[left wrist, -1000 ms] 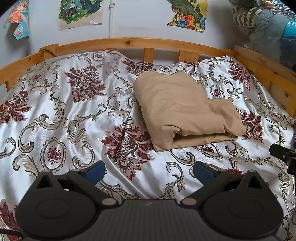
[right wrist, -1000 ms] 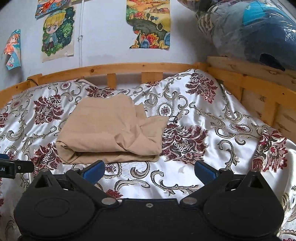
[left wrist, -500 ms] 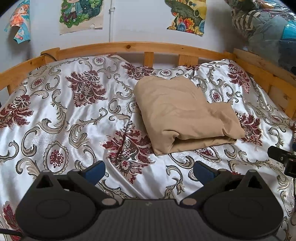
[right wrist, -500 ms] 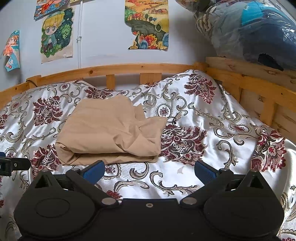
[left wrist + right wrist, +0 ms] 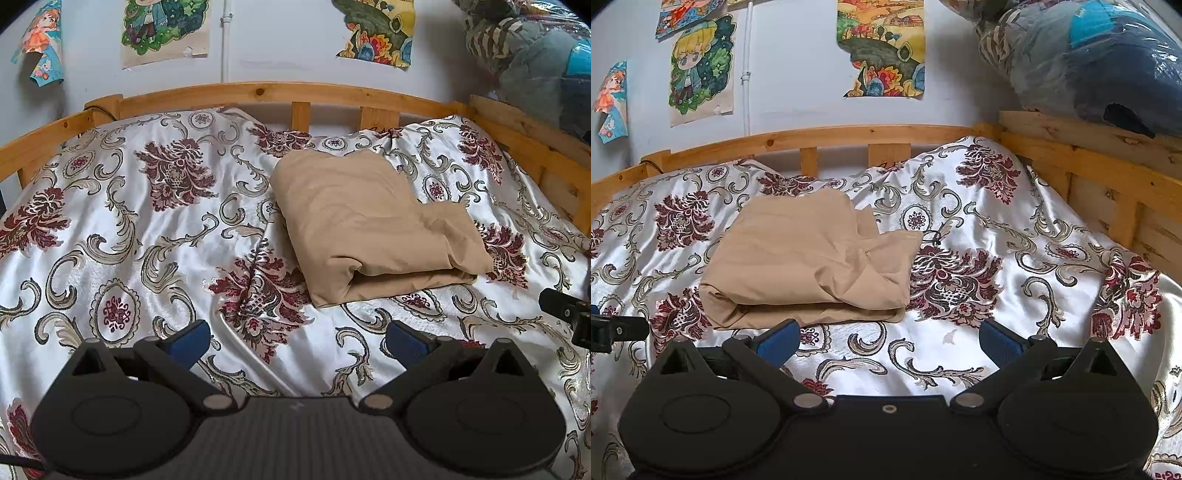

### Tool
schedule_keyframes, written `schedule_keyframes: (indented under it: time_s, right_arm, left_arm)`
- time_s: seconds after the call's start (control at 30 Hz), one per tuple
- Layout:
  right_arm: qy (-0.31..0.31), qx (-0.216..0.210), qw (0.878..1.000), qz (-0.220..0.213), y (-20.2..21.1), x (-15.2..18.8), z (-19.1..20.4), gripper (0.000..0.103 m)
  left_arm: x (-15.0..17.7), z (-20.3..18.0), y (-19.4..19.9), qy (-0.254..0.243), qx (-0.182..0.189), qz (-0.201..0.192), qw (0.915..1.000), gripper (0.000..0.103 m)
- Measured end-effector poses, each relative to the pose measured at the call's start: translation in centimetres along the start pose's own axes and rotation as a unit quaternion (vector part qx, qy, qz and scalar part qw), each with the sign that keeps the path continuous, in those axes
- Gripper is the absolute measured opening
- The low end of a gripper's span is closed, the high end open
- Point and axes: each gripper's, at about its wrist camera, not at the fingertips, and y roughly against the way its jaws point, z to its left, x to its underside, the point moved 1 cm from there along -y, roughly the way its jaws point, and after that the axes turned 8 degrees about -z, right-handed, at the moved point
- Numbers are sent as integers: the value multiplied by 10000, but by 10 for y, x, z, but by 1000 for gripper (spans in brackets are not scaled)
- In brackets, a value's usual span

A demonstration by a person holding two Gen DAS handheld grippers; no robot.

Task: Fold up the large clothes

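Note:
A tan garment lies folded into a thick rectangle on the floral satin bedspread; it also shows in the right wrist view. My left gripper is open and empty, hovering over the bedspread short of the garment's near edge. My right gripper is open and empty, just short of the garment's near right corner. Part of the right gripper shows at the right edge of the left wrist view, and part of the left gripper at the left edge of the right wrist view.
A wooden bed rail runs along the far side and the right side. Plastic-wrapped bedding is stacked above the right rail. Posters hang on the wall behind.
Both grippers have drawn back and risen slightly from the garment, still open. The folded garment has not moved.

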Motion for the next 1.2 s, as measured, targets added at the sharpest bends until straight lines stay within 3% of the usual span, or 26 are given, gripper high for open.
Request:
schedule_keyframes:
  time_s: [1.2]
  right_arm:
    - [-41, -14, 10000, -27, 2, -1, 2, 102]
  left_arm:
    - [2, 1, 1, 125, 65, 68, 9999, 102]
